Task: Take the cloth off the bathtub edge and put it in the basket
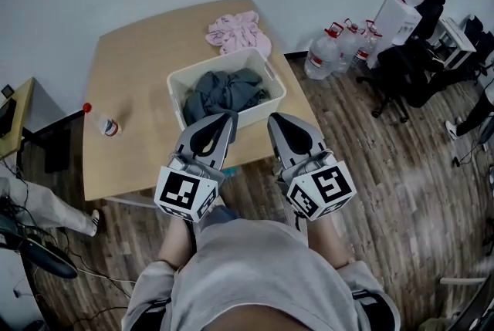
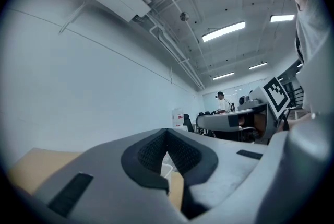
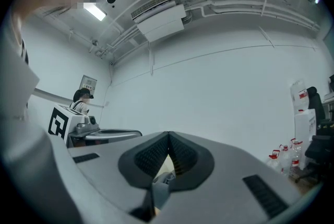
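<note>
Cloth: crumpled pink fabric cloth point(image 1: 238, 32) on the wooden table point(image 1: 131, 90), behind the white plastic basket point(image 1: 275, 79).
Handling: we judge it soft, light; pinch a raised fold.
Jaws: left gripper point(image 1: 229, 115), right gripper point(image 1: 272, 117) both together, empty.

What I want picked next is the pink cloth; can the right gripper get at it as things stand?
Probably yes, from above. The pink cloth lies uncovered on the table beyond the white basket, which stands between it and the right gripper. Its jaws are shut and would have to open.
</note>
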### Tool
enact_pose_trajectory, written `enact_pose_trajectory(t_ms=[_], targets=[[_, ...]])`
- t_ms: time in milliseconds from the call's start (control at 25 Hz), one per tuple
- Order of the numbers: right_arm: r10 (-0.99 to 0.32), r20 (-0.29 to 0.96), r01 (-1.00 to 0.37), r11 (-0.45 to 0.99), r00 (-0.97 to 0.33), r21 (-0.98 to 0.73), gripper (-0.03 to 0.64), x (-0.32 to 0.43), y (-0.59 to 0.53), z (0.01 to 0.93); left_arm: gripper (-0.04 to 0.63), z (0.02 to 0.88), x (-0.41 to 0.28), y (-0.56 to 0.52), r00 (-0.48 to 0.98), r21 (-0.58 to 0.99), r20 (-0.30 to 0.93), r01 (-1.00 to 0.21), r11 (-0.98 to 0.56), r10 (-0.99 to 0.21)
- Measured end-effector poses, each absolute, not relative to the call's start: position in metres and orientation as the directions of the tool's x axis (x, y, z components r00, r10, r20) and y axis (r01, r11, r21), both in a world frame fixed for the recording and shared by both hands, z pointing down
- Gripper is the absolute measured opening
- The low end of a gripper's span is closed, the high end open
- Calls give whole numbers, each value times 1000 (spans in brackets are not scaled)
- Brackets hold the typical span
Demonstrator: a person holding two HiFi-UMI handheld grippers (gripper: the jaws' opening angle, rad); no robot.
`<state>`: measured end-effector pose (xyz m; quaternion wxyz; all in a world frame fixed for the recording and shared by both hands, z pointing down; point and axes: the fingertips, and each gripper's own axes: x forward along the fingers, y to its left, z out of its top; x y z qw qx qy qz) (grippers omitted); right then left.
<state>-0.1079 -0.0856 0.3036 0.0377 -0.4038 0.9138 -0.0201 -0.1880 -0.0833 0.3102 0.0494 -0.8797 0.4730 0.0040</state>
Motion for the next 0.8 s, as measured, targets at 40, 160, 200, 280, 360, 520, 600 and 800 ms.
enact_pose_trajectory(t_ms=[40, 160, 200, 280, 360, 520, 600, 800], targets=[[-740, -54, -736, 673, -671, -68, 9, -107, -85, 304, 15, 310, -187, -83, 551, -82, -53, -833, -547, -833], [-733, -57, -731, 680, -678, -53, 9, -104, -84, 303, 15, 311, -184, -82, 551, -82, -52, -834, -546, -833], [-731, -57, -730, 682, -680, -47, 9, -104, -84, 302, 15, 311, -183, -82, 551, -82, -52, -834, -546, -833], [-732, -59, -731, 681, -679, -44, 9, -102, -84, 301, 15, 310, -181, -82, 552, -84, -51, -833, -547, -832], [-731, -63, -730, 682, -680, -46, 9, -100, -85, 300, 15, 309, -179, -82, 553, -88, -49, -832, -547, -832], [-726, -66, -725, 688, -685, -46, 9, -99, -85, 301, 15, 310, -177, -83, 553, -89, -50, -832, -548, -831], [-728, -61, -726, 686, -683, -54, 9, -99, -86, 304, 15, 311, -176, -83, 553, -86, -50, -832, -548, -832], [-728, -52, -724, 686, -684, -75, 9, -97, -90, 310, 15, 314, -174, -86, 552, -89, -40, -832, -548, -833]])
